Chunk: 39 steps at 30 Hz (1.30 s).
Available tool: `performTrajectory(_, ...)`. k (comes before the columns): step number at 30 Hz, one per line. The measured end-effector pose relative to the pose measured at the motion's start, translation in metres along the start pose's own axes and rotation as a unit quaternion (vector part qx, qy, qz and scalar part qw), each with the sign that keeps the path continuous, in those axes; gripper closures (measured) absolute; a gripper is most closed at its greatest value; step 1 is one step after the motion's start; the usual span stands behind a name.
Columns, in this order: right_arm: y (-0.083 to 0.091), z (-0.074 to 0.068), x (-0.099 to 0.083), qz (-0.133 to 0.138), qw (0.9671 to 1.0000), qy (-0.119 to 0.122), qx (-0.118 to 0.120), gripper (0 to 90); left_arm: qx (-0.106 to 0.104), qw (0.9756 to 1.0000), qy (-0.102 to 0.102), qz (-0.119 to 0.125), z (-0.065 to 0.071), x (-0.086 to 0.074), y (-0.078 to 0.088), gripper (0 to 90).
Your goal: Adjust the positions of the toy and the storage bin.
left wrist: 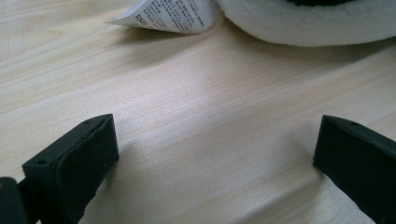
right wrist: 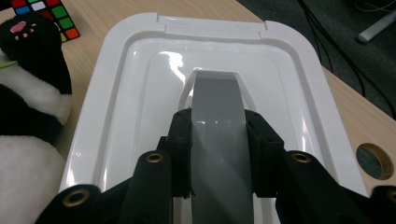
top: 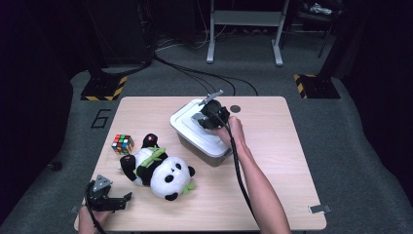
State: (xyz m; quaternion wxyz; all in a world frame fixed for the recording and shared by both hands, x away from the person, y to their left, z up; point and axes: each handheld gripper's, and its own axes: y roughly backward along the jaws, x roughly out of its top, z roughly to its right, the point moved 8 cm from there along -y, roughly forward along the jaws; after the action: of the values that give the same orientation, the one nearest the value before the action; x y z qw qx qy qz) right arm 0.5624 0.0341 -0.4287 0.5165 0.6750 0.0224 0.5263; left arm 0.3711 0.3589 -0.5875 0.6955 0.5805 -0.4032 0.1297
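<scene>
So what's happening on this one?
A person works at a wooden table with a hand-held gripper in each hand. The right hand-held gripper is shut on the grey handle of a white lid, which sits on a storage box. The left hand-held gripper rests open near the table's front edge, beside a toy panda. A puzzle cube lies nearby.

My right tool [top: 210,117] sits out ahead of me at the end of a long, nearly straight forearm, pointing away and down, its jaws clamped from both sides on the grey handle [right wrist: 217,126]. My left tool [top: 111,201] lies low at the near left corner of the surface [left wrist: 196,121], pointing right, jaws spread wide with nothing between them.
</scene>
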Motion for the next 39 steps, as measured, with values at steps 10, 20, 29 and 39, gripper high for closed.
performTrajectory(10, 0.006, -0.013, -0.005, -0.007, 0.9995, -0.032, 0.002, 66.6, -0.001, 1.0000, 0.000, -0.001, 0.000, 0.000, 0.000, 0.0)
performTrajectory(20, 0.005, -0.016, -0.005, -0.003, 0.9990, -0.044, 0.000, 66.6, 0.000, 1.0000, 0.000, 0.000, 0.000, 0.000, 0.000, 0.0)
performTrajectory(29, 0.004, -0.017, -0.005, 0.000, 0.9991, -0.043, -0.001, 66.6, 0.000, 1.0000, 0.003, 0.003, 0.001, 0.000, 0.000, 0.0)
performTrajectory(39, 0.004, -0.017, -0.004, 0.001, 0.9993, -0.037, -0.003, 66.6, -0.001, 1.0000, -0.001, 0.000, 0.000, 0.000, 0.000, 0.0)
